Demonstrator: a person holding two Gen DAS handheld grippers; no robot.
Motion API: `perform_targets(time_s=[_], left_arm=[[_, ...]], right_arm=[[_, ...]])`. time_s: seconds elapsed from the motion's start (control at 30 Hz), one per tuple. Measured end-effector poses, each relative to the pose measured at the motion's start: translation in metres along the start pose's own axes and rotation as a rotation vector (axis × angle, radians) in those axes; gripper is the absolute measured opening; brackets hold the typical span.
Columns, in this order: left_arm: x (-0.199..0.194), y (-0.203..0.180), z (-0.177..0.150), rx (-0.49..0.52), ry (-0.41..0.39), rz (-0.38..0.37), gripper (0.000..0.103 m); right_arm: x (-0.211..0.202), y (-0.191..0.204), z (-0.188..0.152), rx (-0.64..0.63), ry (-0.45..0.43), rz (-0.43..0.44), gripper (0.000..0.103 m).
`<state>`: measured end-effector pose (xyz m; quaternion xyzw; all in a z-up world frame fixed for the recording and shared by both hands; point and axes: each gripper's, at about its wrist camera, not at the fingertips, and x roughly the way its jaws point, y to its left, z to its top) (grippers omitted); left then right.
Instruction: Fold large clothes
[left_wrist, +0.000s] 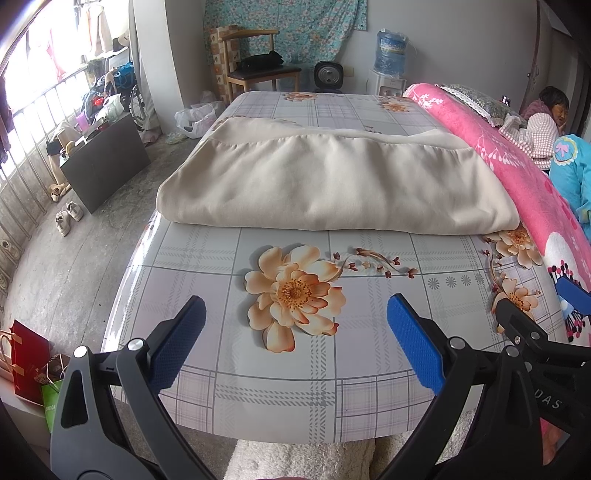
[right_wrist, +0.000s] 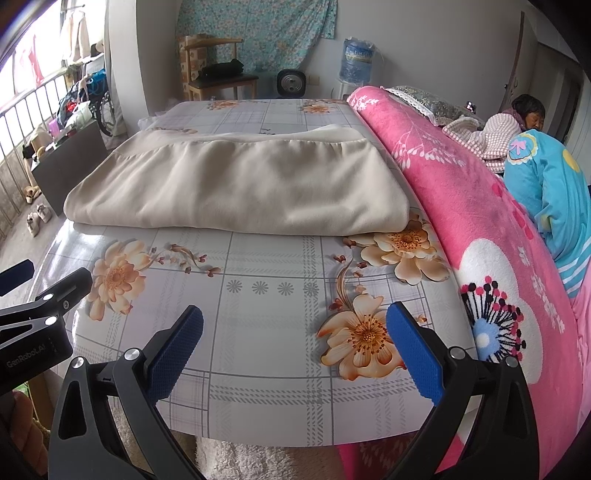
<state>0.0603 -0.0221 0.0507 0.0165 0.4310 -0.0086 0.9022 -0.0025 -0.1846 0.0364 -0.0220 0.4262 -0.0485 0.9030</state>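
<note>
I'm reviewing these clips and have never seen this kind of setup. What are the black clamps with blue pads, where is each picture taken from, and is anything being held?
There is no robot here. A person holds a two-finger gripper in each hand, and each gripper carries a wide-angle camera looking forward along its fingers. One picture comes from the left gripper, the other from the right gripper; each also shows in the corner of the other's view. The blue strips are the finger pads. Both grippers are open and hold nothing, hovering above the near end of a table covered in a flowered plaid cloth. Farther along lies a beige garment, already folded into a thick rectangle. A pink blanket runs along the table's right side.
</note>
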Motion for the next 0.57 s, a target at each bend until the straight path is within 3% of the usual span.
perform_targets(time_s=[0.57], left_arm=[[-0.0003, 0.0044, 0.0023, -0.001, -0.009, -0.001, 0.095]], right_arm=[[-0.0006, -0.0004, 0.0014, -0.003, 0.001, 0.000, 0.097]])
